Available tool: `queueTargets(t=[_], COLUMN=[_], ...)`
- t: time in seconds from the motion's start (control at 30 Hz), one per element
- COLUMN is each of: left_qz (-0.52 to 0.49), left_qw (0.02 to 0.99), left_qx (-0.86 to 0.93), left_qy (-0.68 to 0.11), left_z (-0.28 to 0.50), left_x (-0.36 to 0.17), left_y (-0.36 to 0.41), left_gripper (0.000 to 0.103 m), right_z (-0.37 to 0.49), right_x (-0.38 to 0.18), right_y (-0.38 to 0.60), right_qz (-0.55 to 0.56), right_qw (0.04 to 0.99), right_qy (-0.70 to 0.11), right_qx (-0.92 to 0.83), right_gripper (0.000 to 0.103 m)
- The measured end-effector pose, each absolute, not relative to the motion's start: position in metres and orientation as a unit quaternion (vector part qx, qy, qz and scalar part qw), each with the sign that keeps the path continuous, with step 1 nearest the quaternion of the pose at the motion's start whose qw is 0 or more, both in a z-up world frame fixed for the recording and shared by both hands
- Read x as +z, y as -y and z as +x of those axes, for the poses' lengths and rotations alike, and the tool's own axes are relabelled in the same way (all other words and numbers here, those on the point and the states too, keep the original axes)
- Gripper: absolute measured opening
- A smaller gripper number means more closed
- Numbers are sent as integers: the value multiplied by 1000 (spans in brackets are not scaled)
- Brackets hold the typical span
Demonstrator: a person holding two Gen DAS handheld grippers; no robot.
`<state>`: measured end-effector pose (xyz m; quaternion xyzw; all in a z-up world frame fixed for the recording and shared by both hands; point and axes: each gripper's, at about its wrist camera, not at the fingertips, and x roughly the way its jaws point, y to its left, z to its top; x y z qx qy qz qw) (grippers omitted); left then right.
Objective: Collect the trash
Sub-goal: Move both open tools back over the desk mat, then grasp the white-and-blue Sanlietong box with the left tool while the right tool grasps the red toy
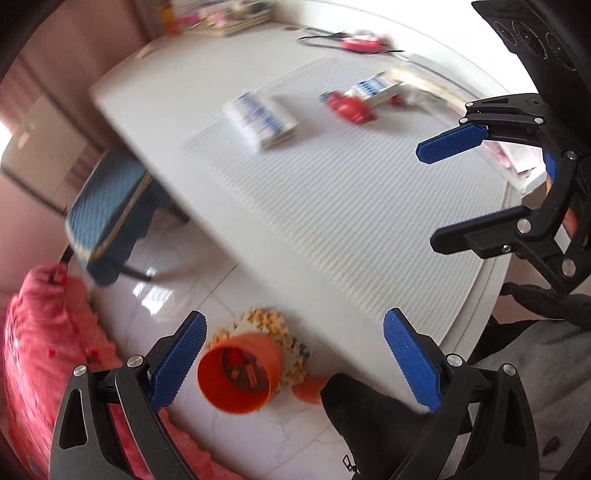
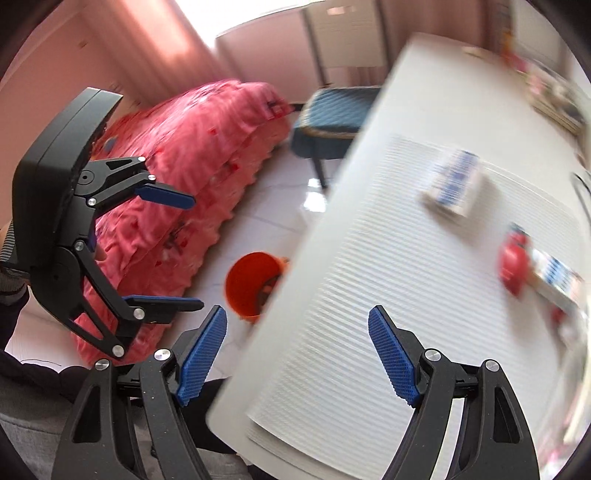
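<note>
An orange bin [image 1: 236, 373] [image 2: 251, 284] stands on the floor beside the table and holds some scraps. On the white ribbed mat [image 1: 351, 206] [image 2: 369, 295] lie a blue-and-white box [image 1: 262, 118] [image 2: 454, 184], a crumpled red item [image 1: 349, 107] [image 2: 513, 262] and a second blue-and-white box [image 1: 376, 86] [image 2: 557, 277], all blurred. My left gripper [image 1: 295, 354] [image 2: 195, 253] hangs open and empty above the table's edge and the bin. My right gripper [image 2: 295, 343] [image 1: 426, 199] is open and empty over the mat's near end.
The white table [image 1: 155, 74] carries books [image 1: 221, 18] and a red gadget with a cable [image 1: 354, 42] at its far side. Beside it are a blue chair [image 1: 107, 214], pink bedding [image 2: 192, 155] and a foam mat [image 1: 266, 321] under the bin. A person's legs [image 1: 369, 424] are below.
</note>
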<state>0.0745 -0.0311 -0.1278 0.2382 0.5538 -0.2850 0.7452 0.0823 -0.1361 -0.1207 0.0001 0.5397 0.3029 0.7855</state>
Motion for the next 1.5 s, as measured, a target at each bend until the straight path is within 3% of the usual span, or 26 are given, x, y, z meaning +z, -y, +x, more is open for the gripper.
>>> queueTargets(t=[0.5,1.03,1.43,1.5], left_qz=[279,221,200,208], left_qw=[728,725,735,741], left_qx=[-322,-280,-234,-240], left_qy=[-537,-589,-604,-592], left_z=[146,256,273,270], left_x=[-133,-182,-209,-205], left_y=[128,137,143,142], left_gripper=[95,95,95,87], right_z=[116,178,192,194], right_x=[-136,-174,-193,-195], right_y=[269,271,277,277], right_qz=[48,48,52,50], right_qw=[813,806,802,802], right_qy=[-539,-554,-564,-564], right_qx=[214,203,189,188], right_gripper=[78,79,78,78])
